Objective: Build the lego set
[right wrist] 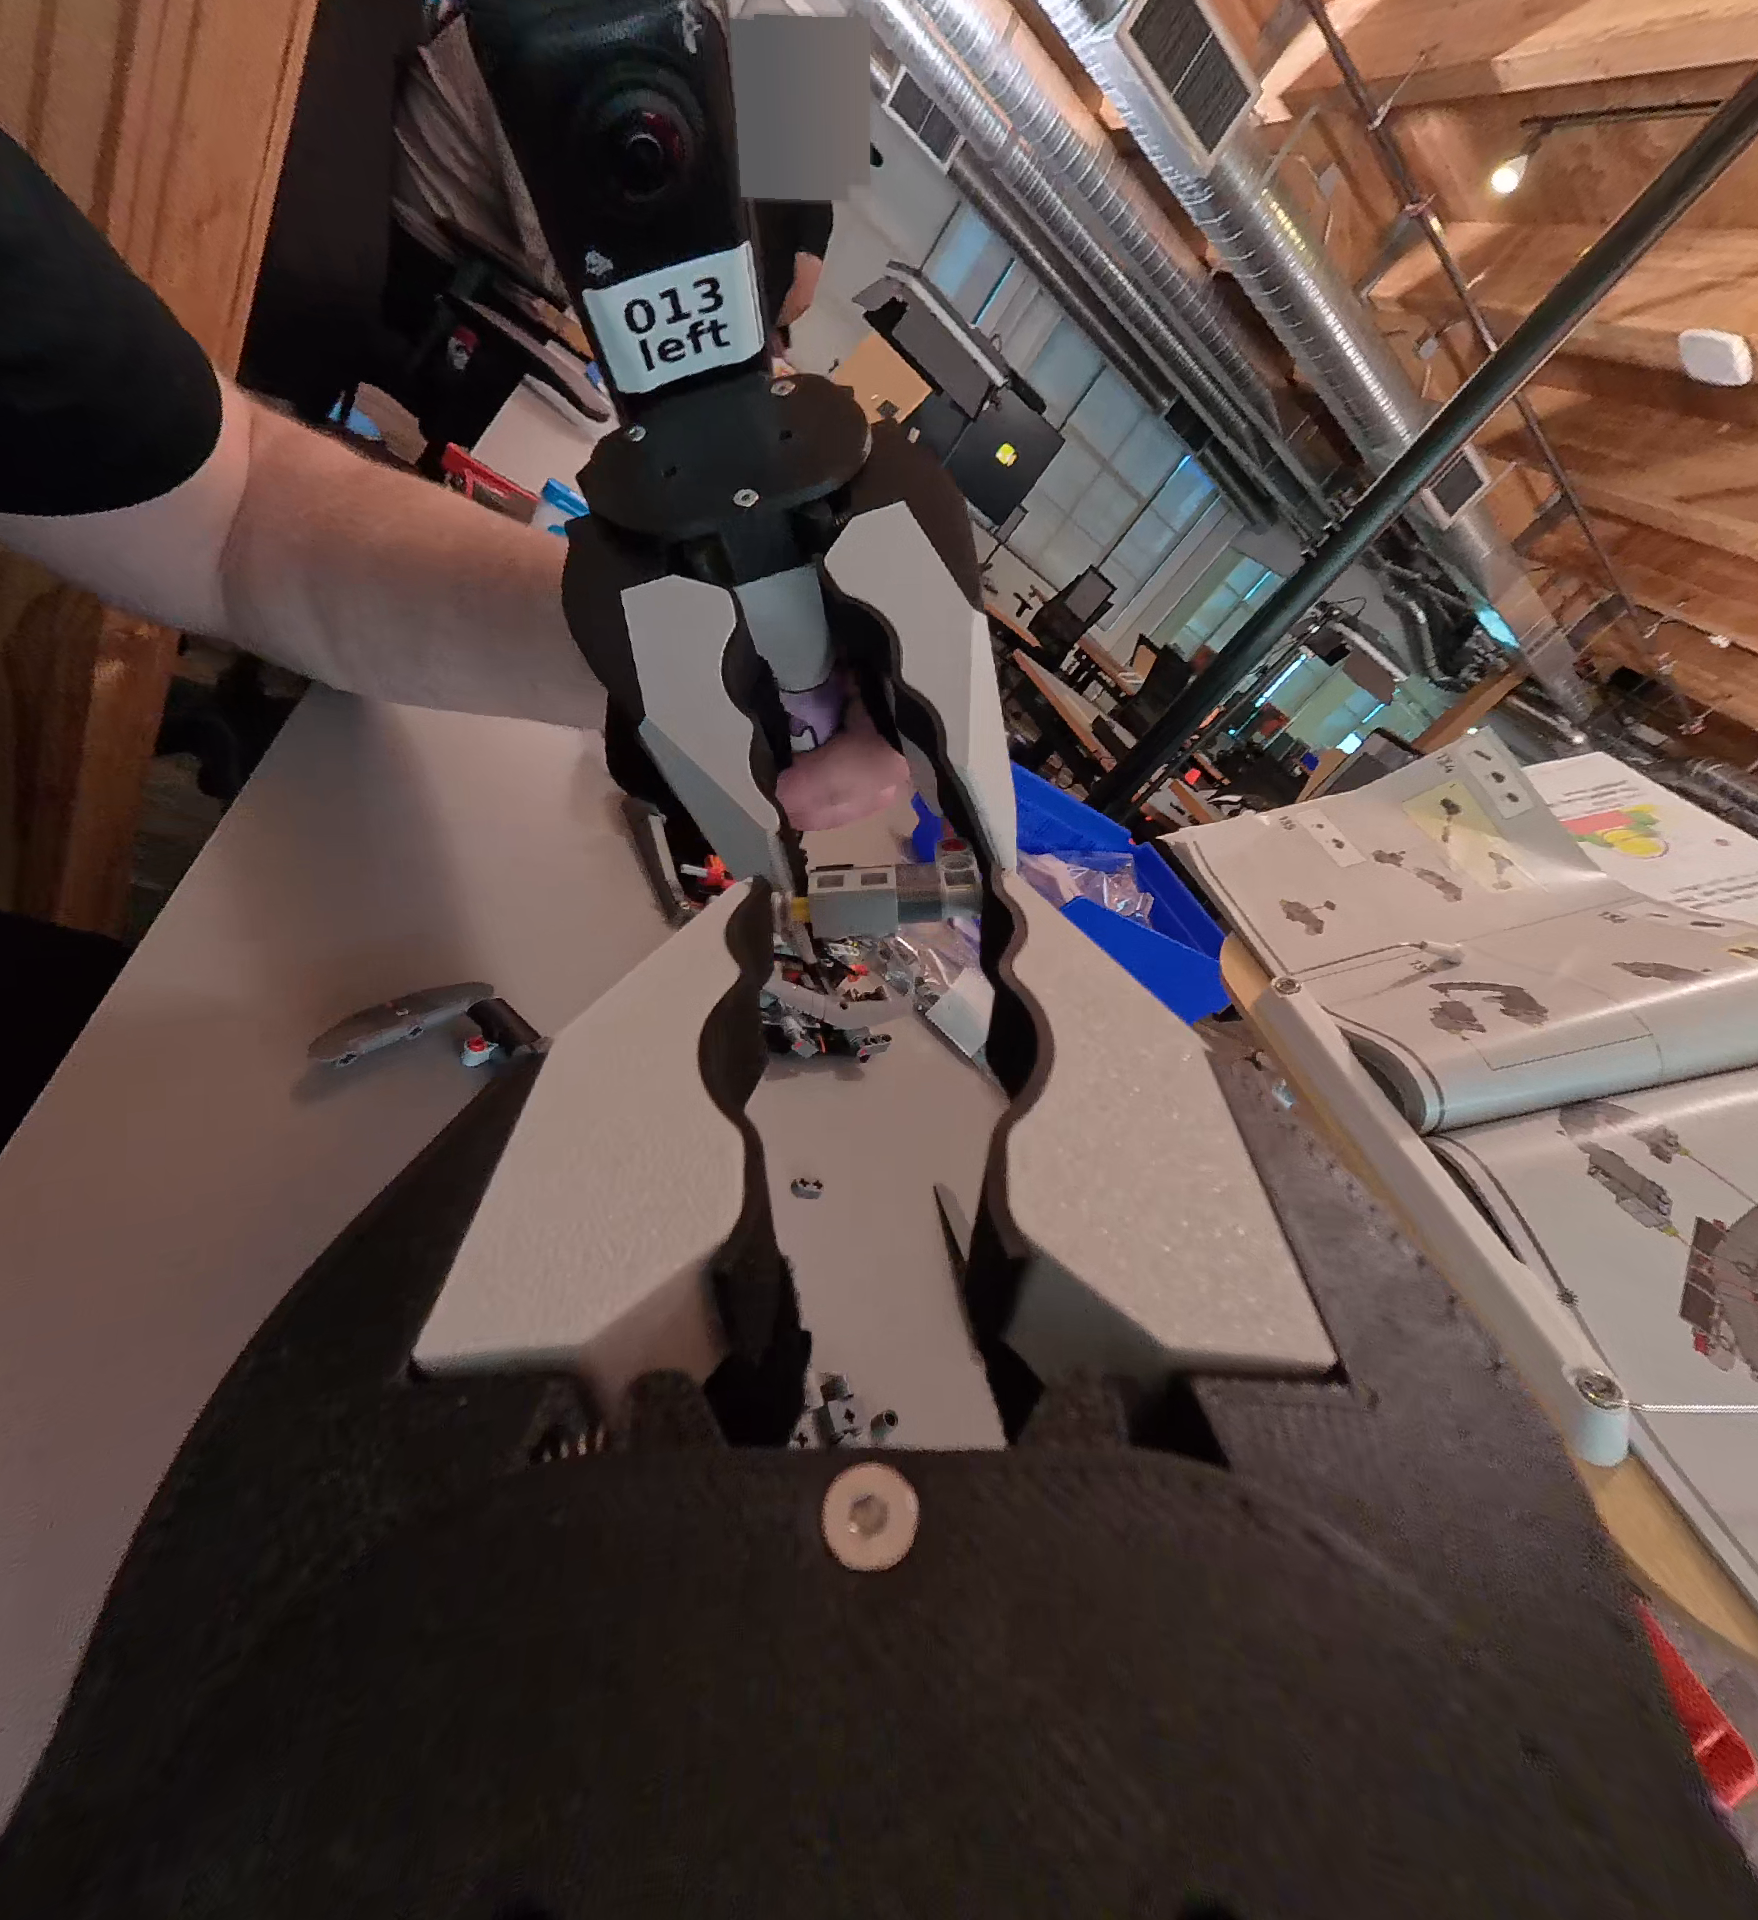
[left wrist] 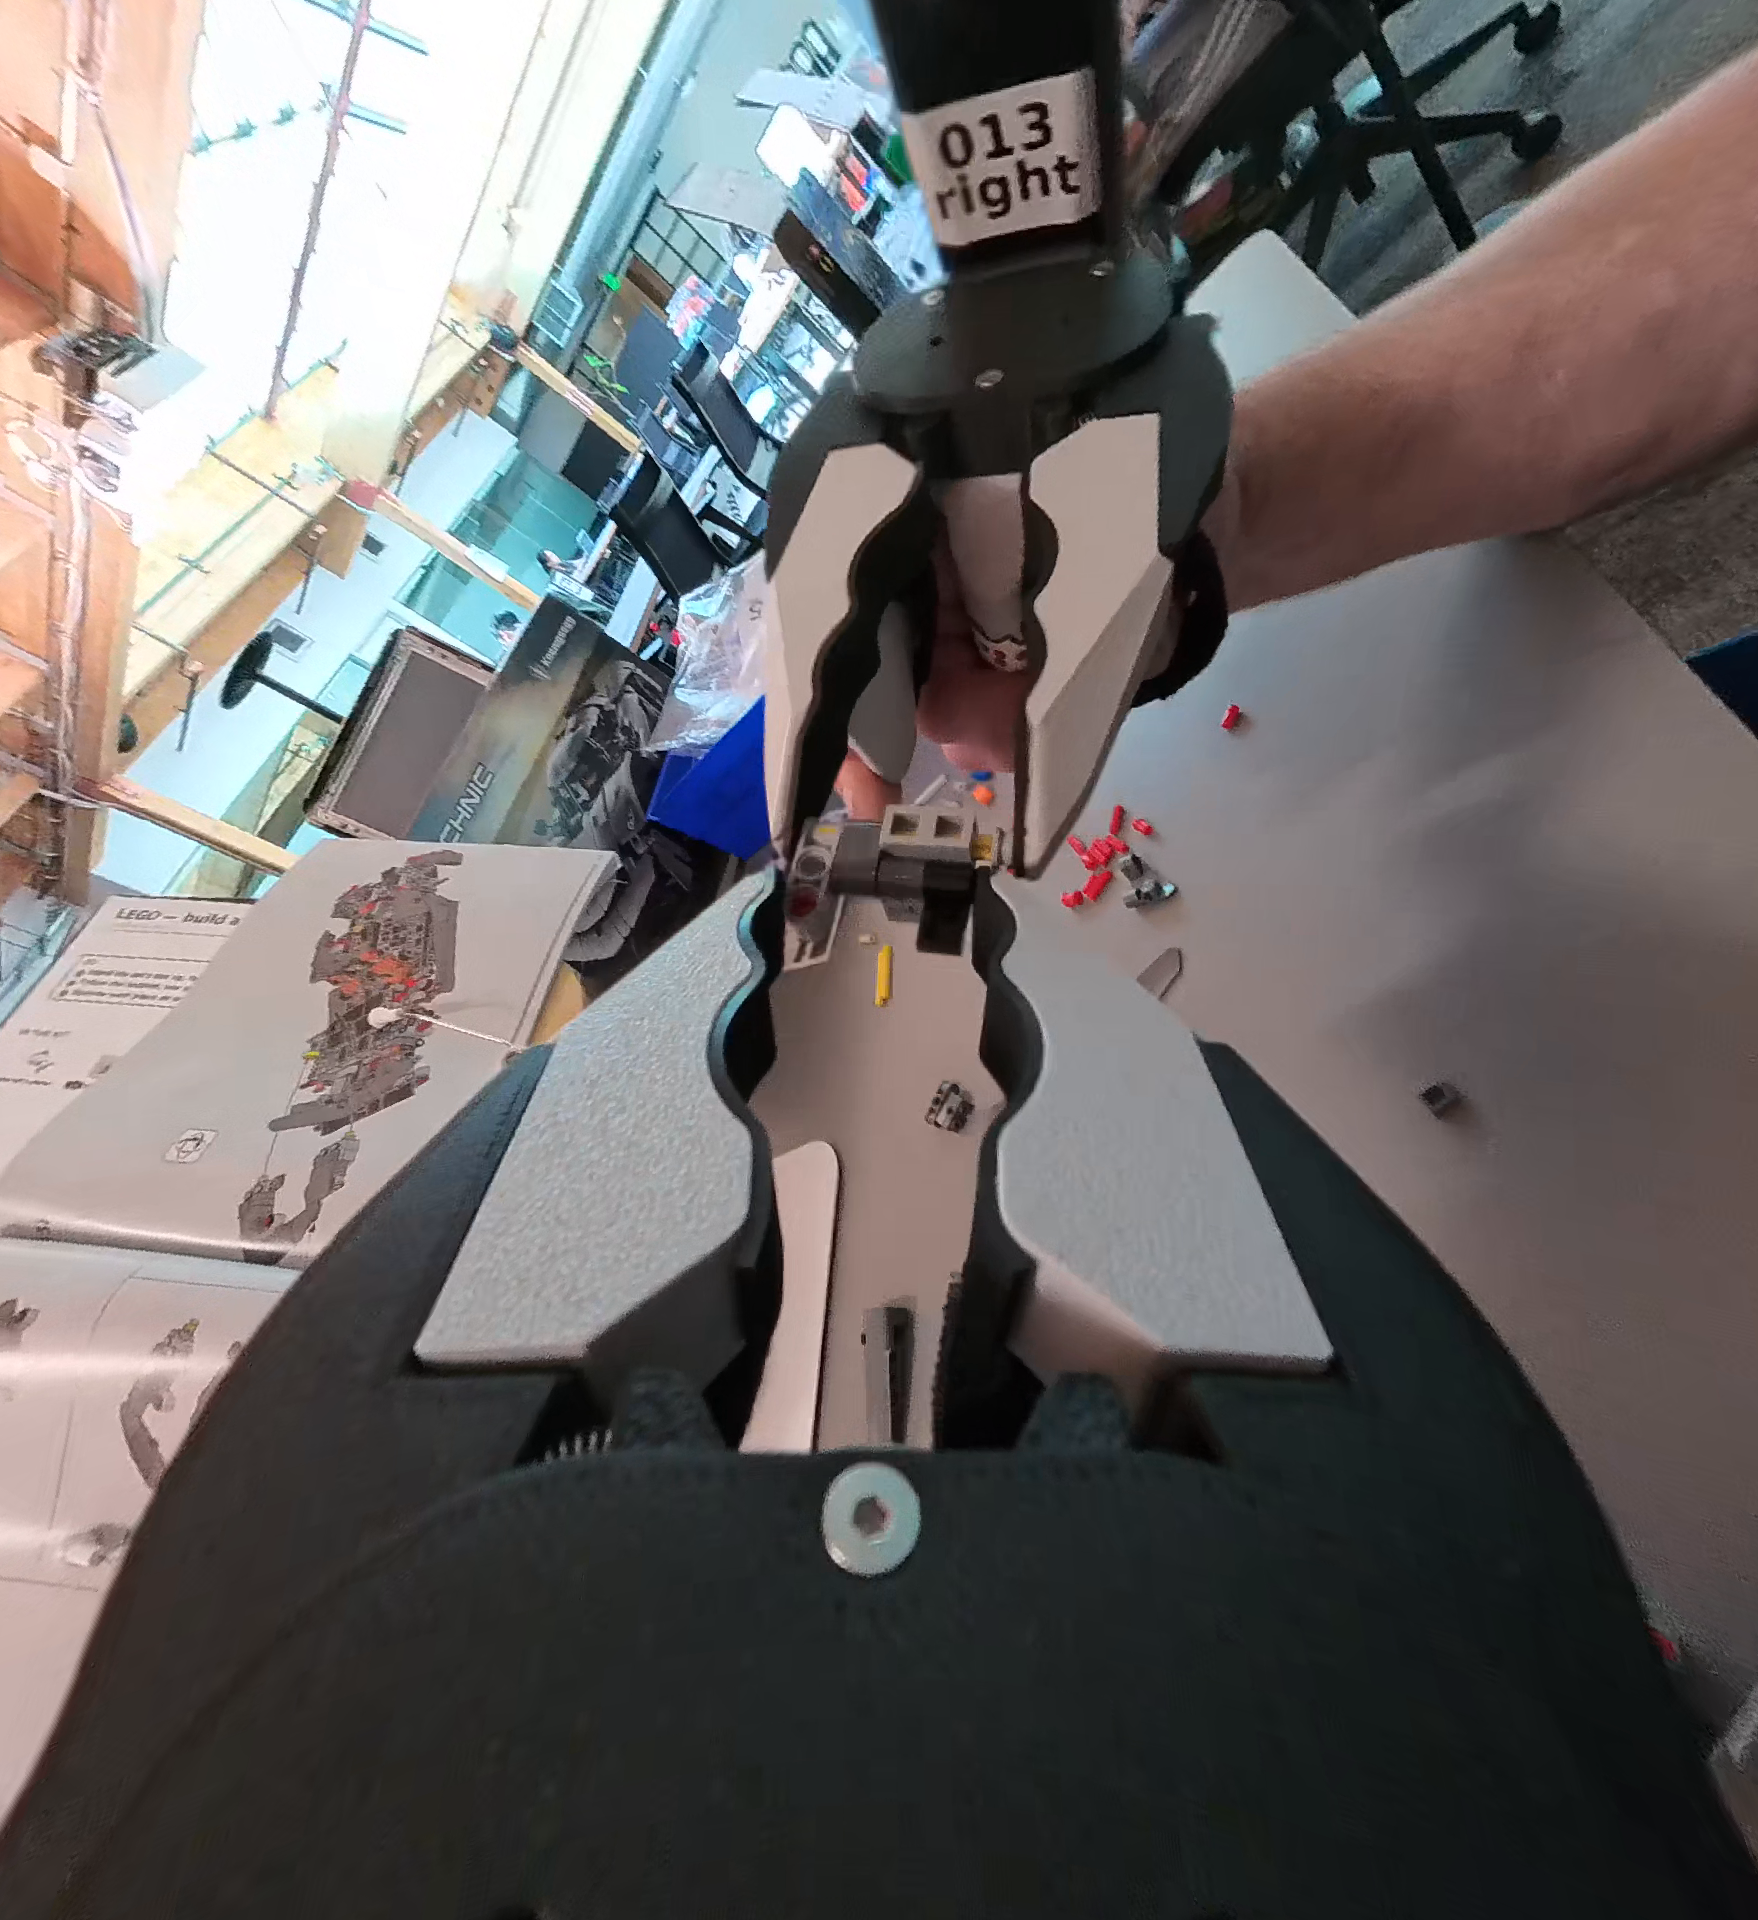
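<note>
Grey brick assembly [left wrist: 890, 862] hangs above the desk [left wrist: 1374, 935], clenched at once between the left tool [left wrist: 880, 883] and right tool [right wrist: 880, 883] tips, red pieces [left wrist: 1098, 852] scattered beside.

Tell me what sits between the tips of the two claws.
A small grey brick assembly with a yellow pin at one end spans the tips of the left claw and right claw; both wrist views show it, above the grey table.

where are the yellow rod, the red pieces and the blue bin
yellow rod [left wrist: 885, 975], left wrist view, middle of the rod lying on the table
red pieces [left wrist: 1098, 868], left wrist view, middle of the loose cluster
blue bin [right wrist: 1161, 925], right wrist view, its near outer wall
</note>
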The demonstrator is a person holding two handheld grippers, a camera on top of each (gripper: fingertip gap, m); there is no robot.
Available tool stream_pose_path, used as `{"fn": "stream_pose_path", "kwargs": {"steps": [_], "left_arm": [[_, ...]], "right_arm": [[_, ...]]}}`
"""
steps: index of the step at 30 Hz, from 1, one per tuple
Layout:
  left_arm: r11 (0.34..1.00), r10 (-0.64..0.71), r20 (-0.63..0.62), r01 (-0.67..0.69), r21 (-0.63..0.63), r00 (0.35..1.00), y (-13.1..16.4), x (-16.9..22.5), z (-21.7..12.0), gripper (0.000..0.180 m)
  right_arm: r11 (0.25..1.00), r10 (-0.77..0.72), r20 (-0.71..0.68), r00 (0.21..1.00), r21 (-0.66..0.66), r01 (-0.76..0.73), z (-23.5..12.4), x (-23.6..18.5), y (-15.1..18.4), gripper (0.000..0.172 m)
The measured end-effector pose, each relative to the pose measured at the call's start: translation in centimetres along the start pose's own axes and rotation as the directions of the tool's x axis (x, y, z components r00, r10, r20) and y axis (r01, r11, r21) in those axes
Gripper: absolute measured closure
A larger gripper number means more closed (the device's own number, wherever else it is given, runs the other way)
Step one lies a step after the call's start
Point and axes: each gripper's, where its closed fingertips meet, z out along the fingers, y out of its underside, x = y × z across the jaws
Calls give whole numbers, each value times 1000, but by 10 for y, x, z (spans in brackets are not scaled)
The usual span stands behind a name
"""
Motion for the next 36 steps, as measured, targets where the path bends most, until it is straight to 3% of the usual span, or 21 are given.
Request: {"fn": "stream_pose_path", "kwargs": {"steps": [13,36], "left_arm": [[999,-28,102,23,49,994,-5,-4,-7,149],[996,-34,37,31,84,999,-5,1,-4,149]], "right_arm": [[998,42,-22,999,41,-41,-4,3,-3,134],[998,52,4,999,26,-52,-4,0,1,134]]}}
